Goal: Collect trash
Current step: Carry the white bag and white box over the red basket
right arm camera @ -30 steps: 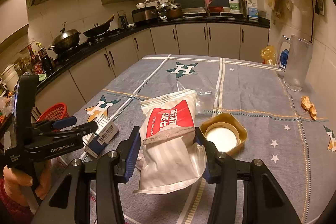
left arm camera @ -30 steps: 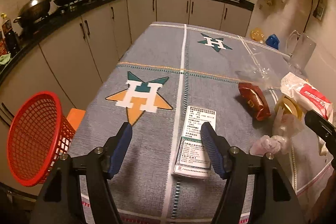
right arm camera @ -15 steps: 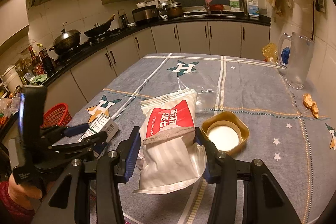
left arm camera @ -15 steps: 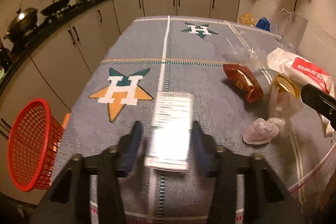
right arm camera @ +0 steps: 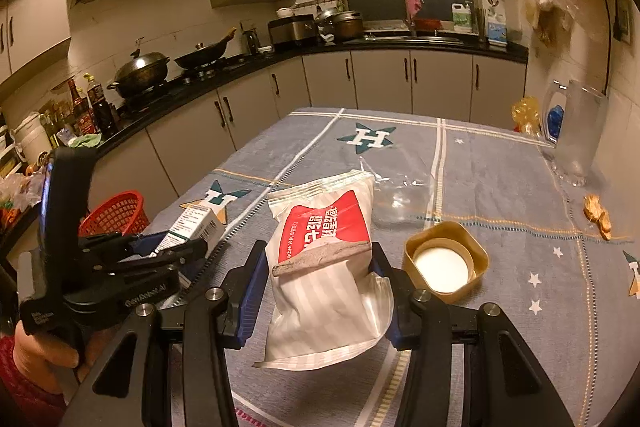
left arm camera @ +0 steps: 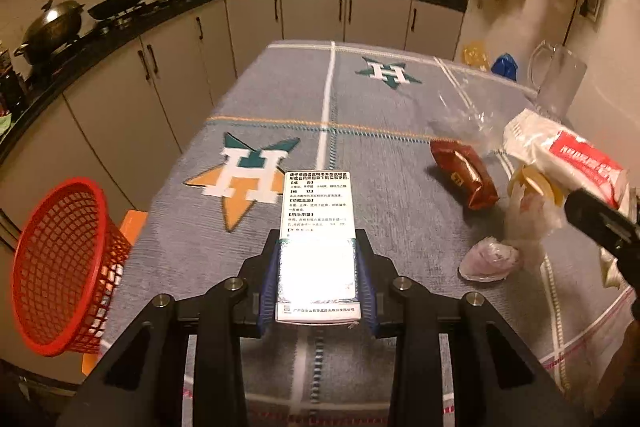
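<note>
Left gripper [left arm camera: 318,279], jaws just closed, clamps white medicine box [left arm camera: 318,211] above the table edge; right gripper [right arm camera: 320,287] clamps wet-wipe pack [right arm camera: 324,259]; step: carrying; next, likely, swing both left and release over red basket [left arm camera: 60,267].

A small white box [left arm camera: 318,227] with black writing sticks out from between the left jaws, held above the table. A white and red wet wipe pack [right arm camera: 326,275] is held up by the right jaws. A red shiny wrapper [left arm camera: 464,173], a crumpled pink wrapper [left arm camera: 488,259] and clear plastic [left arm camera: 460,111] lie on the table, and a red basket [left arm camera: 60,267] sits tipped beside it.
</note>
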{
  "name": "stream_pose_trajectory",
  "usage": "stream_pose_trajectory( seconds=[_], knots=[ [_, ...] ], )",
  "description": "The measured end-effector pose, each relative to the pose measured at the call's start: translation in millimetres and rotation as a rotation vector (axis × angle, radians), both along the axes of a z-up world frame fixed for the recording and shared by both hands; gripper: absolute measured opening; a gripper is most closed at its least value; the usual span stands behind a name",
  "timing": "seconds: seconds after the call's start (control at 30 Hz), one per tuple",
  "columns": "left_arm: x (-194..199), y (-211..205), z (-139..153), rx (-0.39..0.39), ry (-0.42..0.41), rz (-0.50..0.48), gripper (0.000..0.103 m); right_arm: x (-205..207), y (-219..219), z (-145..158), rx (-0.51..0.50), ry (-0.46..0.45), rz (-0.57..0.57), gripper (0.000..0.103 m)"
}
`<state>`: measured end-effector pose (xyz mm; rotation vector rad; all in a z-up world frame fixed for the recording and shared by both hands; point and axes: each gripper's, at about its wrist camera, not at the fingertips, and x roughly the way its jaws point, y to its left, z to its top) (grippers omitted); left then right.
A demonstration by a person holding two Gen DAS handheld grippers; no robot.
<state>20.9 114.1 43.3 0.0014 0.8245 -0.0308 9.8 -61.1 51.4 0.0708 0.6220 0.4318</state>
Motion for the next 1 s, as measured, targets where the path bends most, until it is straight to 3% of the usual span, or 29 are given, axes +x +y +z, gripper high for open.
stream_pose_trajectory(
  seconds=[0.4, 0.73, 1.0],
  knots=[
    [-31, 53, 29, -0.042, -0.070, 0.080, 0.033, -9, 39, 10, 0.049, 0.072, 0.111, 0.053],
    [-53, 133, 30, -0.097, -0.096, 0.213, 0.033, -18, 124, 24, -0.020, 0.070, 0.246, 0.053],
    [-65, 203, 22, -0.132, -0.098, 0.332, 0.033, -9, 200, 19, -0.044, 0.103, 0.358, 0.053]
  ],
)
